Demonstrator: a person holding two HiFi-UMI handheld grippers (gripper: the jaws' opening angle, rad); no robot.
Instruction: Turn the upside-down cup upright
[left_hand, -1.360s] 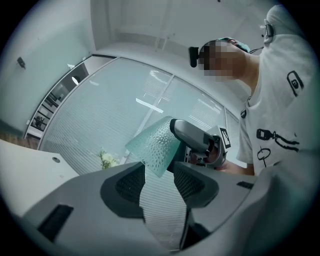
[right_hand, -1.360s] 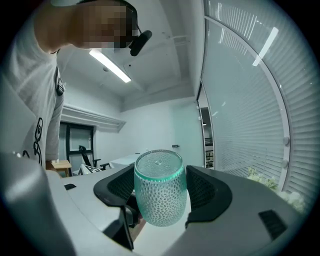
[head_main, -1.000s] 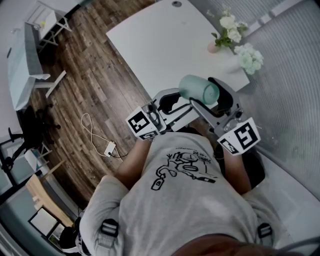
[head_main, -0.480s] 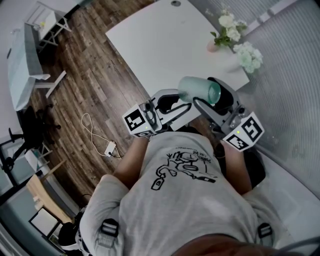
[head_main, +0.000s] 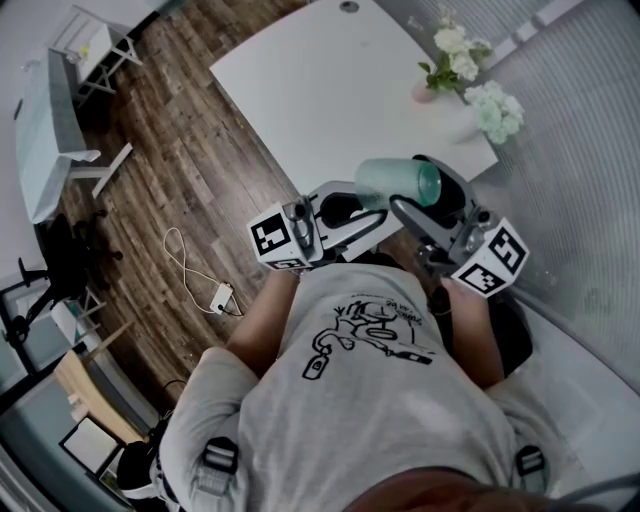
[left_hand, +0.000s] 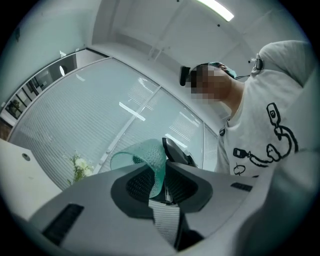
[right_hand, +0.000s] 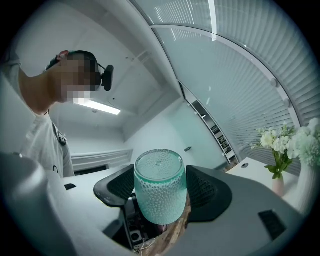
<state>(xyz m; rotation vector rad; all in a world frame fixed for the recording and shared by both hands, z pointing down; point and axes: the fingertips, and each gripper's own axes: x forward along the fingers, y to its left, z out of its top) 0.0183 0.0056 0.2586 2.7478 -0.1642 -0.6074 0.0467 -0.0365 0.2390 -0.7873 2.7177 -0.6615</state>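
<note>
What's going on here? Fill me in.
A person is working with two handheld grippers at a white table. The right gripper holds a green dimpled cup on its side in the air. The left gripper has just been closing its fingers, with the cup's rim between them, and seems to pinch it now. The cup isn't upright yet.

Cup (head_main: 398, 183): translucent mint-green, dimpled wall, no damage seen. It is clear of the table, in the air, lying roughly on its side with the mouth toward the right gripper (right_hand: 161, 192), which clamps its body. The left gripper (left_hand: 163, 176), jaws just closing, pinches what looks like the rim wall.
</note>
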